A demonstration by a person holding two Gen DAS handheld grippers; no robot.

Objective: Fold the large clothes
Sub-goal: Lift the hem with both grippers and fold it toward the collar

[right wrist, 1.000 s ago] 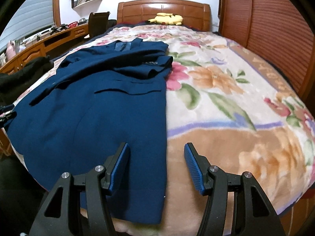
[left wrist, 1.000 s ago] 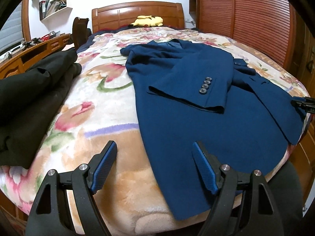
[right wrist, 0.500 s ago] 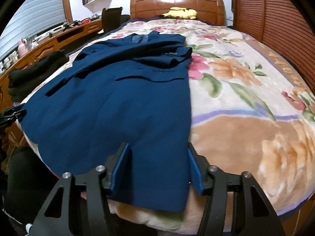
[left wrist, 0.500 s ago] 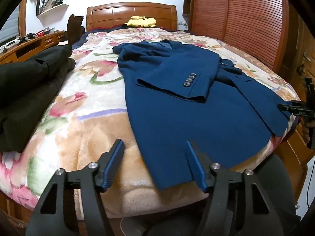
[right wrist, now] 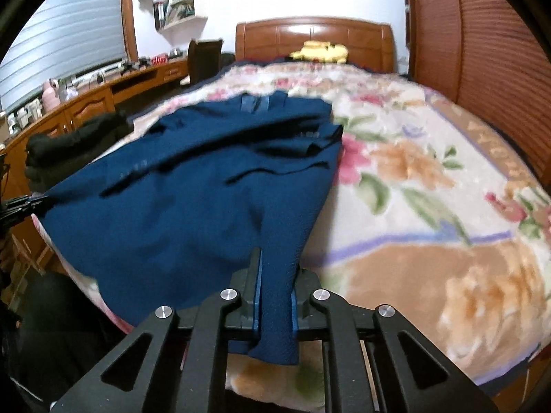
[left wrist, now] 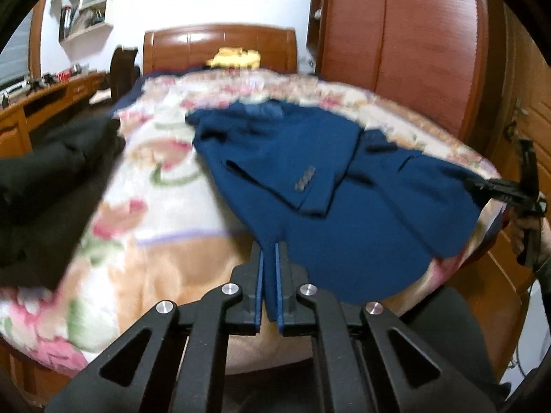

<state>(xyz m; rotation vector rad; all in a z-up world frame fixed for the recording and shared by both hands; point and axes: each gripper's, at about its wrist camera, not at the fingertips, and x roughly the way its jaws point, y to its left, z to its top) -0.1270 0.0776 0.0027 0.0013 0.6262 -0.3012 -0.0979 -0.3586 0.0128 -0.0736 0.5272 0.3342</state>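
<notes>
The blue jacket (left wrist: 344, 213) is lying face down along the flowered blanket (left wrist: 165, 213) on the bed, its collar pointing toward the wooden headboard (left wrist: 220, 48) and its hem hanging at the foot edge, so its long axis is running straight away from both tools. One sleeve (left wrist: 296, 172), with its row of cuff buttons, is lying folded across the back. The left gripper (left wrist: 269, 285) is clenched on the hem corner on its own side, a thin strip of blue cloth pinched between its blue pads, and the right gripper (right wrist: 274, 296) is clenched on the opposite hem corner, with a thicker bunch of cloth squeezed between its pads and a flap hanging below them. Each tool is also showing at the far edge of the other's view, gripping the cloth there, so the hem is being stretched between the two across the width of the bed. Neither hand is nearer the collar; both are sitting level at the foot end, with the whole length of the jacket ahead of them. Judging from this, the coming move is a carry of the hem forward along that axis toward the collar, both corners travelling together. A pile of dark clothes (left wrist: 44, 186) is resting on the blanket well to the left, and a yellow soft toy (right wrist: 322, 51) is sitting by the headboard.
</notes>
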